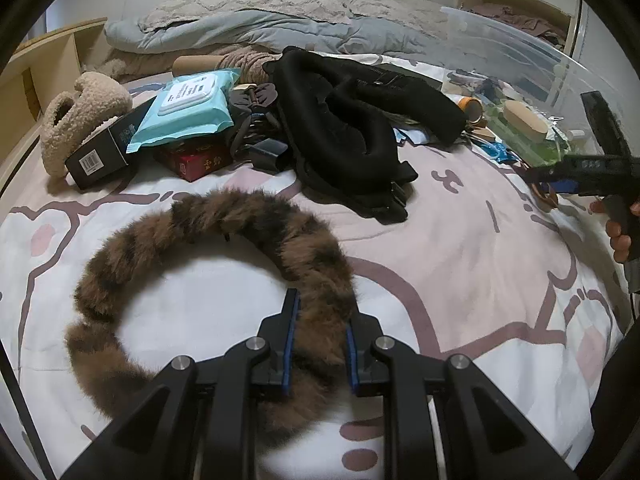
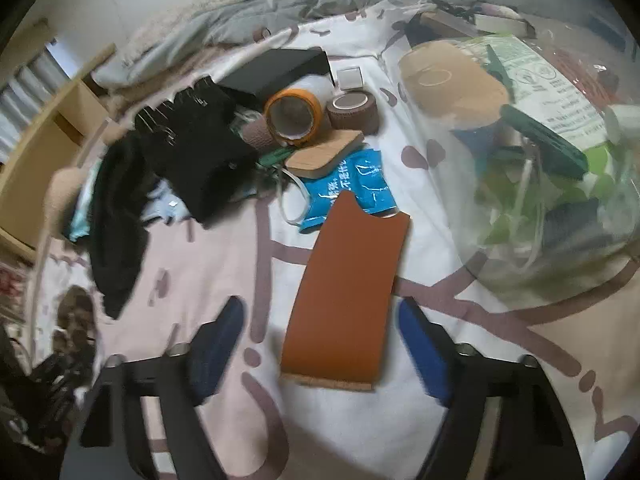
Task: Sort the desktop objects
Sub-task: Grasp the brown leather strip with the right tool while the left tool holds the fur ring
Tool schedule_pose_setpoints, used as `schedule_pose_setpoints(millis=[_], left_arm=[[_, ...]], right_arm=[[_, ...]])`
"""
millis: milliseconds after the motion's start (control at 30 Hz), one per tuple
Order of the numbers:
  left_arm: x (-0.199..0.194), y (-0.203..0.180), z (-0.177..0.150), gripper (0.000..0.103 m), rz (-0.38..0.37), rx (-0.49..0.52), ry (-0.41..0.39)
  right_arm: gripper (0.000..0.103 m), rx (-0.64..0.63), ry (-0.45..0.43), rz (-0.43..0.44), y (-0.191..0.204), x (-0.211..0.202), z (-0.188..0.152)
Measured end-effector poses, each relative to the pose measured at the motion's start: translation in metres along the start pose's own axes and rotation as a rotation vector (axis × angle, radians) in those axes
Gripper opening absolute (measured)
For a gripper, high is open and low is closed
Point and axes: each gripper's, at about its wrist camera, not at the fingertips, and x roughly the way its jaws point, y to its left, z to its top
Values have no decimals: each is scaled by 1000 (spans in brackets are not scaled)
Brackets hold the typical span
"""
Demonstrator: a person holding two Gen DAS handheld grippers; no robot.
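Left gripper [image 1: 322, 344] clamps the brown striped furry headband [image 1: 208, 240] at its 5 o'clock end. Right gripper [image 2: 320, 344], jaws apart, straddles the rust-orange flat leather sleeve [image 2: 348, 288] untouched. Clear plastic bin [image 2: 540, 152] lies at 2 o'clock on the pink-patterned bedsheet [image 2: 208, 264].

We are seeing a furry curved headband [image 1: 192, 236] showing brown with darker stripes, a flat leather sleeve [image 2: 352, 276] glowing rust-orange, a crinkled plastic packet [image 2: 352, 184] showing bright blue with white print, and a quilted bedspread [image 1: 460, 232] wearing white and pink patches with mauve outlines.
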Motion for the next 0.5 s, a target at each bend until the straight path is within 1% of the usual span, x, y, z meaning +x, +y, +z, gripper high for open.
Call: schedule_pose_setpoints(millis=[100,167,333,500], left_arm=[[2,2,2,20,4,-16,5],[2,4,4,20,2,-29,6],[2,5,7,20,7,-33,8],[5,5,8,20,11,-32,14]], right_arm=[[64,-22,1,-44,3,6,0],[49,-25,-10,-67,1,6,1],[48,-32,-40,-58,0,2,-1],[48,-139,-33,-31,22,1,-10]])
